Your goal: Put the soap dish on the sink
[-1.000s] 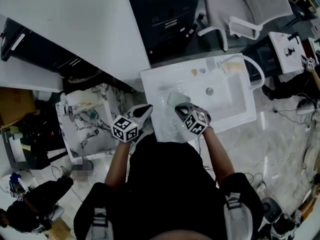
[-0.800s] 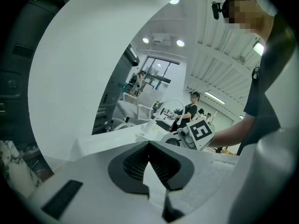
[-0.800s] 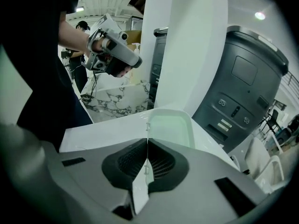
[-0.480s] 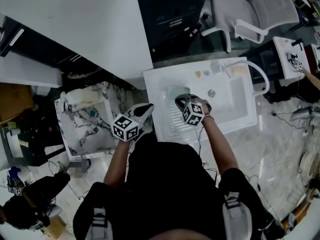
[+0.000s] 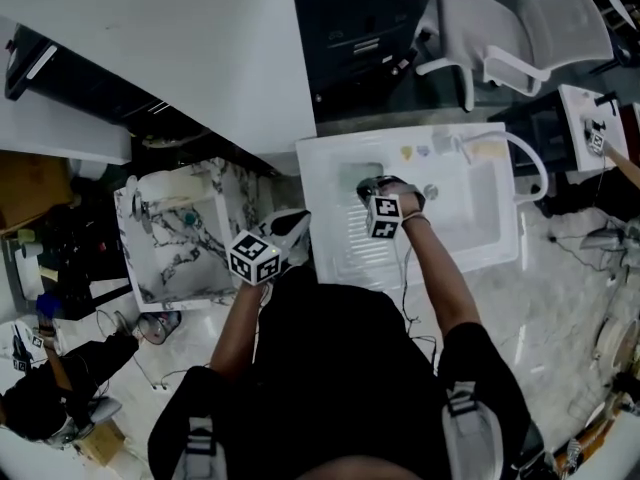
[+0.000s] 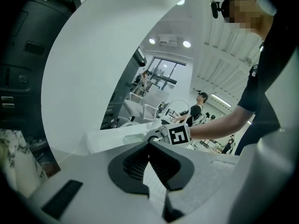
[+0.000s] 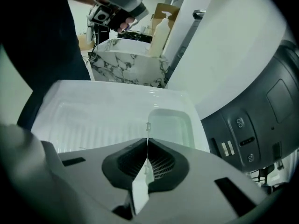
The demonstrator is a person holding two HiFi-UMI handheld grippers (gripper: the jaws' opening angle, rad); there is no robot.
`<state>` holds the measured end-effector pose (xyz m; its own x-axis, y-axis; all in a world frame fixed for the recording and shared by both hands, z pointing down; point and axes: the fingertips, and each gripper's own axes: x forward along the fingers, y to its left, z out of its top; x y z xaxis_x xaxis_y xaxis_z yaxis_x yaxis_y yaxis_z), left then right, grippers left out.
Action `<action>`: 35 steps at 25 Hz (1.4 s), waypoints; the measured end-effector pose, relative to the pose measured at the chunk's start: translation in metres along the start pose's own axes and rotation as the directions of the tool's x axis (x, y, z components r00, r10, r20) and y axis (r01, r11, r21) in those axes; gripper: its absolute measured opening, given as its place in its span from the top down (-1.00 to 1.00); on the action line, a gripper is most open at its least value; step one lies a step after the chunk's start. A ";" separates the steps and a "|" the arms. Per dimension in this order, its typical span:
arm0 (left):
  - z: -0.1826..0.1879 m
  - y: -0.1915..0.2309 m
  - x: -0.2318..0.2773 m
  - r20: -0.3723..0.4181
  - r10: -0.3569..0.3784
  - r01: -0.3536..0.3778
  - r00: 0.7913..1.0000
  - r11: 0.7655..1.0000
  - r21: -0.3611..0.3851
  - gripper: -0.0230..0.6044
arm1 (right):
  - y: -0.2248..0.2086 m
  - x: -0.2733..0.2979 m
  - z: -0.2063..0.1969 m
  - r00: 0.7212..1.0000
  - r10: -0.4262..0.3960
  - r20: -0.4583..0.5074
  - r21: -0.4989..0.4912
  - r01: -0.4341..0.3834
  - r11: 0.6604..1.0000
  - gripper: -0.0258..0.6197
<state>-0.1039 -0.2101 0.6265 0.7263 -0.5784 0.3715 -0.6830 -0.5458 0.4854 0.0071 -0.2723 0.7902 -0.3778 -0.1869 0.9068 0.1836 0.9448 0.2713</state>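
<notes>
Moved: right gripper (image 5: 372,187) has pushed farther across the sink (image 5: 480,240), taking the soap dish (image 5: 353,175) to the back-left corner.
Near: left gripper (image 5: 290,230) by the body, fingers closed together, empty.
Mid: right fingers pinch the dish's near rim.
Far: dish low over the sink ledge; contact unclear.
Risk: thin rim pinch, so the dish may tip or skid on release.
Count: two grippers, one dish, one sink.

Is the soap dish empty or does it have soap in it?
Empty: nothing lies inside the soap dish, just its pale bare bottom.
</notes>
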 end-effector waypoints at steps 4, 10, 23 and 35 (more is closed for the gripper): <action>-0.001 0.002 0.000 0.000 0.007 -0.007 1.000 1.000 -0.008 0.93 | -0.006 0.010 -0.001 1.000 0.002 -0.030 -0.084 -0.004 0.996 0.92; -0.001 0.003 -0.002 -0.009 0.020 -0.020 1.000 1.000 -0.009 0.93 | -0.013 0.027 0.003 0.999 0.001 -0.043 -0.171 -0.009 0.985 0.92; -0.005 0.006 -0.007 -0.018 0.039 -0.039 0.999 0.999 -0.020 0.93 | -0.032 0.049 0.009 0.998 -0.043 -0.041 -0.162 0.036 0.986 0.91; 0.000 0.003 -0.004 -0.012 0.027 -0.027 1.000 1.000 -0.010 0.93 | -0.046 0.049 0.012 0.994 -0.101 -0.034 -0.117 0.096 0.989 0.83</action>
<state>-0.1088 -0.2095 0.6259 0.7084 -0.5858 0.3937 -0.7016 -0.5236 0.4834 -0.0305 -0.3217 0.8188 -0.3634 -0.2900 0.8854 0.2511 0.8847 0.3928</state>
